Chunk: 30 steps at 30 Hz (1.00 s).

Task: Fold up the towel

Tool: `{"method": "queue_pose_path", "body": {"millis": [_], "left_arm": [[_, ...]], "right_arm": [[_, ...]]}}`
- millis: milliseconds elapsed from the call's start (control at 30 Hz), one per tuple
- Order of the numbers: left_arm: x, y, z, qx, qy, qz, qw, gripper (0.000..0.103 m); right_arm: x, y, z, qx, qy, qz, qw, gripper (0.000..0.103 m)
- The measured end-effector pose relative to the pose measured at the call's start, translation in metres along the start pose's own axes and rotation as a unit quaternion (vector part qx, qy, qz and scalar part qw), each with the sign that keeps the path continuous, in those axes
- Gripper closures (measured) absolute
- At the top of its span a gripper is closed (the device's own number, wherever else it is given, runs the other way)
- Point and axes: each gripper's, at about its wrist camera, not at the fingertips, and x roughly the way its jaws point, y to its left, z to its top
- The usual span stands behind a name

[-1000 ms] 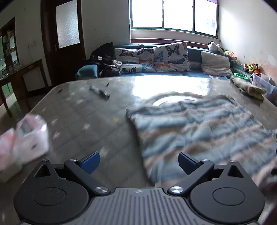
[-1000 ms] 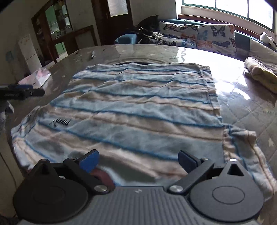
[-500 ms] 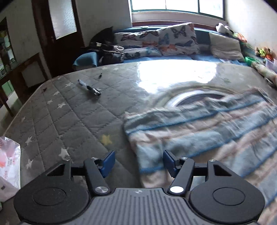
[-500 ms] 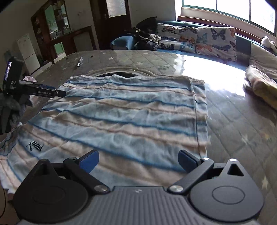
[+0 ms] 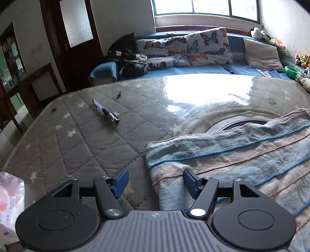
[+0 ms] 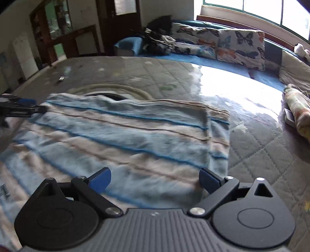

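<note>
Daylight from the window (image 5: 205, 7) at the back; interior dim toward the door (image 5: 73, 38). Strong white glare on the glossy table cover (image 5: 203, 91), also blown out in the right view (image 6: 228, 85). Left view sharp. Right view motion-blurred, towel (image 6: 116, 139) smeared. Heavy fisheye bending, dark corners.

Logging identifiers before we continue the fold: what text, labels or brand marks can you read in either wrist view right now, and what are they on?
Nothing can be read for certain.
Red print on the white plastic bag, left wrist view: too blurred and cut off to read.
Dark embroidered mark on the towel, right wrist view: blurred, unreadable.
Small emblem on the right gripper body: a logo shape, no letters legible.
Pen on the table: no print discernible.
</note>
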Motion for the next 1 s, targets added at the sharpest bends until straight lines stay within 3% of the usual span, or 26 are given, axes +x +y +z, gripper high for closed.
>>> {"method": "queue_pose_path", "body": {"millis": [267, 367, 633, 1000], "left_arm": [[0.013, -0.001, 0.014, 0.004, -0.013, 0.008, 0.9999, 0.035], [0.013, 0.001, 0.016, 0.001, -0.013, 0.008, 0.9999, 0.035], [0.0, -0.001, 0.012, 0.009, -0.026, 0.022, 0.9994, 0.033], [0.014, 0.003, 0.026, -0.01, -0.023, 0.038, 0.9989, 0.034]], "right_arm": [[0.02, -0.006, 0.016, -0.015, -0.001, -0.015, 1.0, 0.005], [0.017, -0.009, 0.018, 0.009, -0.006, -0.004, 1.0, 0.005], [0.004, -0.003, 0.009, -0.006, -0.01, -0.001, 1.0, 0.005], [0.037, -0.025, 0.046, 0.022, -0.015, 0.006, 1.0, 0.006]]}}
